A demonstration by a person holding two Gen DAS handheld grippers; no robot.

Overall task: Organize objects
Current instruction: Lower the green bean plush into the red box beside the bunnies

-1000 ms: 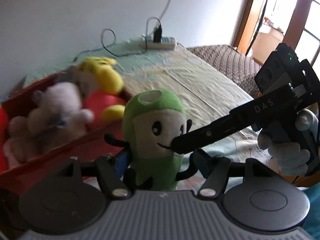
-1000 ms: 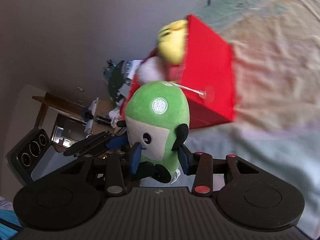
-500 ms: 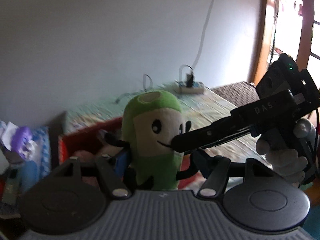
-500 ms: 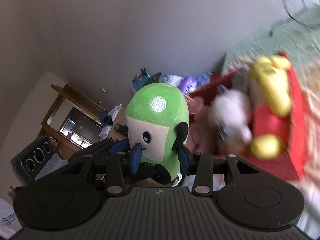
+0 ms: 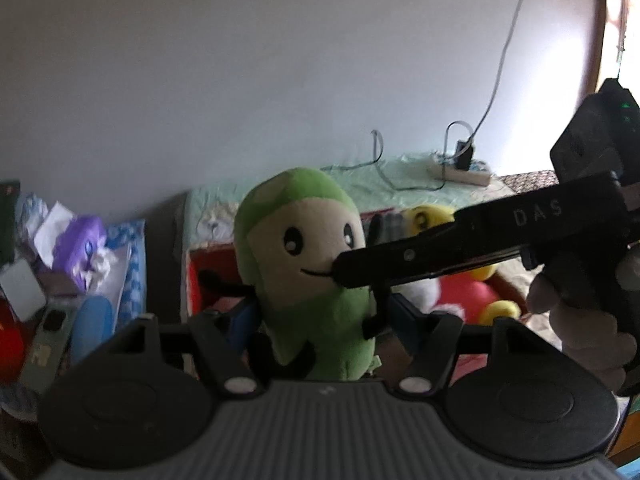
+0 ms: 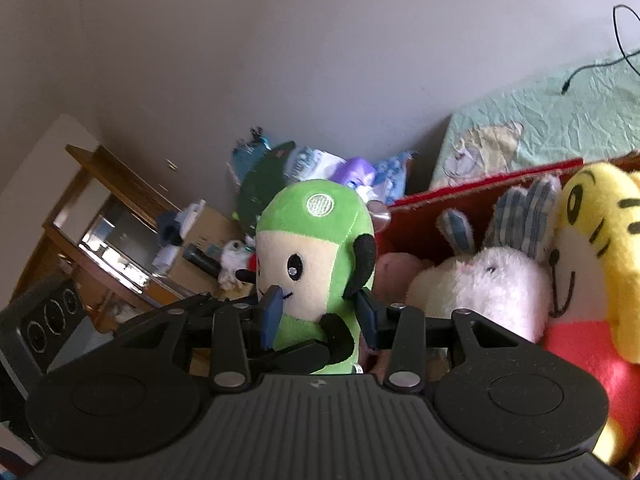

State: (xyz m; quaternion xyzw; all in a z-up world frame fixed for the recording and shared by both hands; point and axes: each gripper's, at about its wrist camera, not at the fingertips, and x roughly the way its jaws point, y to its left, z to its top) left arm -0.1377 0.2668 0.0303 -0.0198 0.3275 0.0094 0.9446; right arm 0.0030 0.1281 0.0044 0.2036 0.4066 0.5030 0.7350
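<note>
Both grippers clamp the green plush (image 6: 316,268) at once. Right gripper (image 6: 320,316): blue pads pressed into its sides at face level, firm hold. Left gripper (image 5: 320,316): pads on the lower body, one each side, also gripping; the right gripper's black finger crosses in front of the plush's mouth in the left view.

Plush is upright, held in the air just beside the red box (image 6: 480,178), at its near-left corner, not yet over the opening.

Box is on the bed (image 6: 560,120) and already crowded: white bunny (image 6: 492,284) next to the plush, yellow tiger (image 6: 592,240) beyond it on the far side, something pink (image 6: 394,270) low in the corner closest to the plush. Cluttered shelf (image 6: 120,208) and bags sit past the box's left end.

Step in hand, as I read it: carrying the plush to the box, mid-transfer.

Next move calls for: shift it over the rim, aim at the gap above the pink thing beside the bunny, lower, then release both grips together. Tight fit — it may need pushing down or it rides on top and tips out.
</note>
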